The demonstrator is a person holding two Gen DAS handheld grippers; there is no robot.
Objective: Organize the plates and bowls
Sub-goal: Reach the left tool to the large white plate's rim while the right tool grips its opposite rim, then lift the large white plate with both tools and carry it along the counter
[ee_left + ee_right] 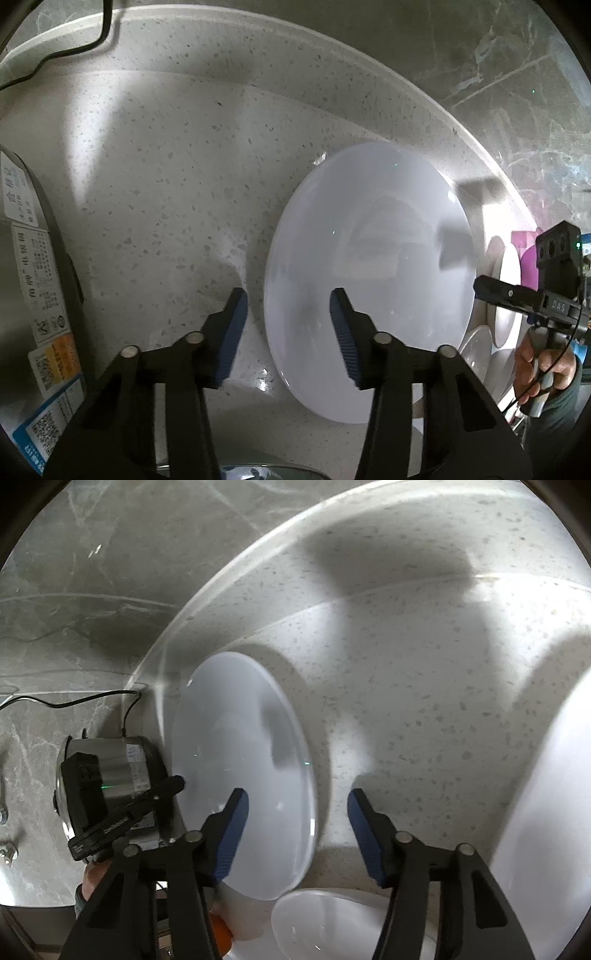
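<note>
Two grippers, left gripper (289,301) and right gripper (295,802), fingers spread | white plate (369,280) flat (speckled counter (166,166))

Both grippers have their blue pads spread wide and hold nothing: the left gripper (288,317) and the right gripper (295,818) both hang over the white plate's (369,280) rim.

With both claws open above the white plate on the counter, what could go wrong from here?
1. The left claw straddles the edge of the plate, which lies flat on the counter; closing may only scrape the smooth rim and slip.
2. The right claw spans the opposite edge, so both could push the plate sideways.
3. A bowl lies right beside the plate; a sliding plate might knock it.
</note>
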